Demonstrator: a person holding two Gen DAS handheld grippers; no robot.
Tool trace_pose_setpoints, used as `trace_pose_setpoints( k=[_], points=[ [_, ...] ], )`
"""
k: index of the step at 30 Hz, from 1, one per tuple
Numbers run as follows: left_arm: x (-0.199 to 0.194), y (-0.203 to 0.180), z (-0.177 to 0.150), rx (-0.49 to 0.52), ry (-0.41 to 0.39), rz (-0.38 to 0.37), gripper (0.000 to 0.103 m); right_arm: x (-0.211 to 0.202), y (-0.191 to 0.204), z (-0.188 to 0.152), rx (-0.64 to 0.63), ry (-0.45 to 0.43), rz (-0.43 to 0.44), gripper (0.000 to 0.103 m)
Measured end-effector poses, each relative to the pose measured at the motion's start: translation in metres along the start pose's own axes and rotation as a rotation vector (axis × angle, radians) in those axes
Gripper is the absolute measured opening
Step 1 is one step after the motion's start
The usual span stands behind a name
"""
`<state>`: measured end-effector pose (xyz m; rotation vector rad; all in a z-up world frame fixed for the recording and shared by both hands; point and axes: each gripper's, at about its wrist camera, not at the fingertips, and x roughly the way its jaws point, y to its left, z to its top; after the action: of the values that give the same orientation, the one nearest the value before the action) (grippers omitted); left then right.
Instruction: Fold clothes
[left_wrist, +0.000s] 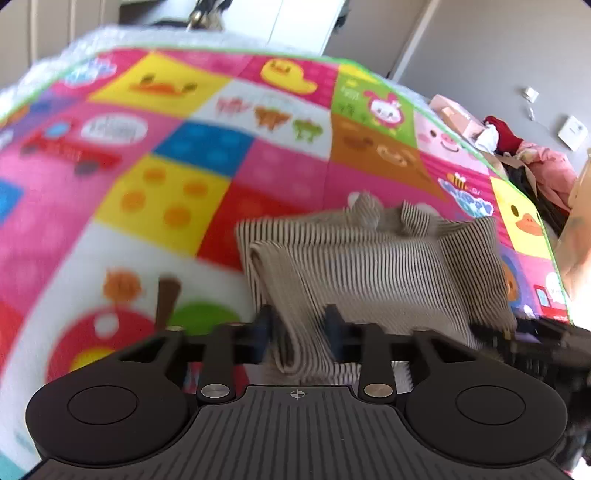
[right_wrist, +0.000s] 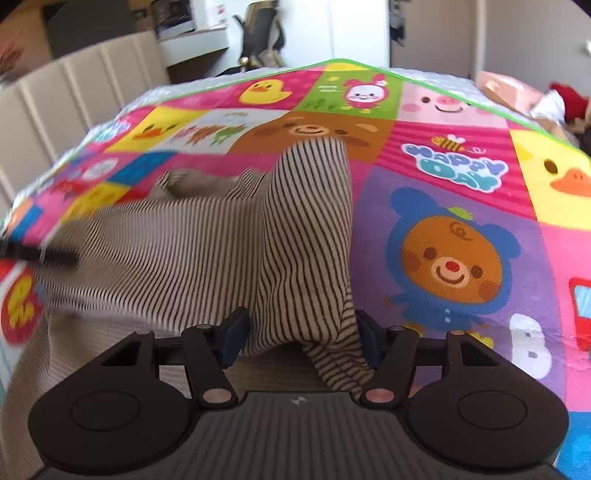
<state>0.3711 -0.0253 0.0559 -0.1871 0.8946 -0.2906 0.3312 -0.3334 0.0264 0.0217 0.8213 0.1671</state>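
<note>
A beige garment with thin dark stripes (left_wrist: 388, 266) lies partly folded on a bright cartoon play mat (left_wrist: 147, 166). My left gripper (left_wrist: 299, 328) is shut on a thick folded edge of it, with cloth bunched between the blue pads. In the right wrist view the same garment (right_wrist: 184, 251) fills the gap of my right gripper (right_wrist: 301, 332), whose fingers stand wider apart but press on a raised fold, with a striped end hanging below. The mat (right_wrist: 461, 177) shows to the right. A dark blurred shape at the left (right_wrist: 37, 254) looks like the other gripper.
A heap of pink, red and white clothes (left_wrist: 546, 166) and a cardboard box (left_wrist: 580, 229) sit beyond the mat's right edge. A padded cream panel (right_wrist: 74, 92) runs along the left side, with a chair (right_wrist: 262, 33) and shelves behind.
</note>
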Motion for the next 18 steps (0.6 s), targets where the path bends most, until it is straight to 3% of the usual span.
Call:
trace_pose_setpoints(
  k=[3, 5, 8, 10, 12, 13, 15, 17, 18],
  points=[
    [-0.015, -0.006, 0.01, 0.03, -0.085, -0.038, 0.018, -0.006, 0.002, 0.003, -0.047, -0.025, -0.026, 0.062],
    [-0.016, -0.01, 0.012, 0.056, -0.102, -0.02, 0.018, -0.013, 0.001, 0.012, -0.062, -0.084, -0.063, 0.062],
    [-0.001, -0.008, 0.008, 0.056, -0.052, 0.032, 0.018, -0.013, -0.004, 0.031, -0.084, -0.143, -0.115, 0.062],
    [0.011, -0.004, 0.002, 0.065, -0.021, 0.071, 0.02, 0.001, -0.006, 0.043, -0.129, -0.121, -0.153, 0.063],
    [0.016, 0.001, -0.001, 0.073, -0.015, 0.094, 0.037, 0.026, -0.007, 0.048, -0.229, -0.053, -0.204, 0.066],
    [0.017, 0.003, -0.002, 0.073, -0.016, 0.098, 0.042, 0.036, -0.01, 0.048, -0.251, -0.028, -0.208, 0.074],
    [0.017, 0.01, 0.001, 0.055, -0.012, 0.1, 0.051, 0.042, -0.017, 0.053, -0.23, -0.006, -0.188, 0.079],
    [0.012, 0.018, 0.007, 0.003, -0.011, 0.082, 0.049, 0.039, -0.025, 0.059, -0.17, 0.011, -0.153, 0.079],
    [0.01, 0.024, 0.01, -0.051, -0.007, 0.026, 0.049, 0.035, -0.029, 0.062, -0.132, 0.011, -0.127, 0.079]
  ],
)
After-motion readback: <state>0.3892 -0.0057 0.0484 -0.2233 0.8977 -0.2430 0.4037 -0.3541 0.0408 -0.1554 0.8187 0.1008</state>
